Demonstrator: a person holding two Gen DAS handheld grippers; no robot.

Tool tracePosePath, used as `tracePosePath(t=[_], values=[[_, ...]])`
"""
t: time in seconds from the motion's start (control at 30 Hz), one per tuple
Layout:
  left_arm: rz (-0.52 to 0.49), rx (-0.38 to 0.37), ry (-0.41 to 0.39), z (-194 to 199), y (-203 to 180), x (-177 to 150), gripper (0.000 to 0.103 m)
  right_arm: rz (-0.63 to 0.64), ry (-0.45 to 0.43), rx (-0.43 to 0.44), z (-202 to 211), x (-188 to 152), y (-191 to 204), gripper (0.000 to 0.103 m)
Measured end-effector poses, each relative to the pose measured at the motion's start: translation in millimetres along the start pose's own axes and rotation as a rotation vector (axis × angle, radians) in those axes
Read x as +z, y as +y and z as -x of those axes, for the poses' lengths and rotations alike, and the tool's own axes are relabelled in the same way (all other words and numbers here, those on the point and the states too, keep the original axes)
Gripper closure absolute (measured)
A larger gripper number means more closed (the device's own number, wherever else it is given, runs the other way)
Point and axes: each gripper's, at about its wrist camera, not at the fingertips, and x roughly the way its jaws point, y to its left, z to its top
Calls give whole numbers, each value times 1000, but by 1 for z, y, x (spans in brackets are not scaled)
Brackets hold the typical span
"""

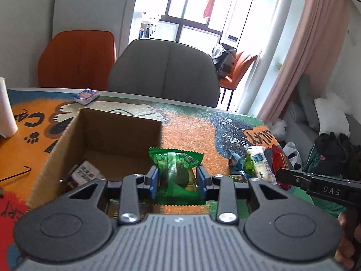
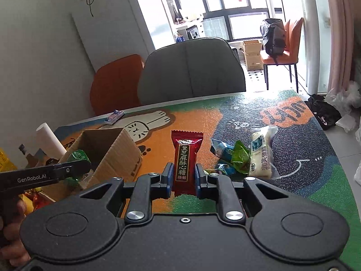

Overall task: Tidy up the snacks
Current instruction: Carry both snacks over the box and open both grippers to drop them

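Green snack packet sits clenched in the left gripper jaws; right gripper jaws grasp a red candy packet.

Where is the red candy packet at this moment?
The red candy packet is held upright between the pads of the right tool, above the table mat. In the right wrist view, the cardboard box is to its left and the snack pile to its right.

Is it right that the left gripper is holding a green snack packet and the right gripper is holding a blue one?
Not quite. The left gripper does hold the green packet, but the right gripper holds a dark red packet, not a blue one. The right wrist view shows it clamped between the pads.
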Motion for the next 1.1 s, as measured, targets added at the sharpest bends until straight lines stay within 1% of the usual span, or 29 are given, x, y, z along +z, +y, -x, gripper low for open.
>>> tracePosePath(t=[0.4, 0.67, 0.7, 0.73, 0.9, 1.1], values=[[53, 42, -15, 14, 41, 0, 69, 47, -2, 32, -6, 4, 38, 85], [81, 68, 8, 12, 62, 1, 69, 71, 2, 54, -15, 7, 61, 85], [84, 73, 4, 13, 65, 0, 68, 74, 2, 57, -16, 7, 63, 85], [86, 76, 7, 13, 67, 0, 65, 77, 3, 61, -17, 6, 67, 85], [99, 67, 10, 17, 78, 0, 64, 90, 11, 73, -24, 8, 82, 85], [115, 65, 9, 24, 92, 1, 57, 115, 23, 97, -32, 9, 105, 85]])
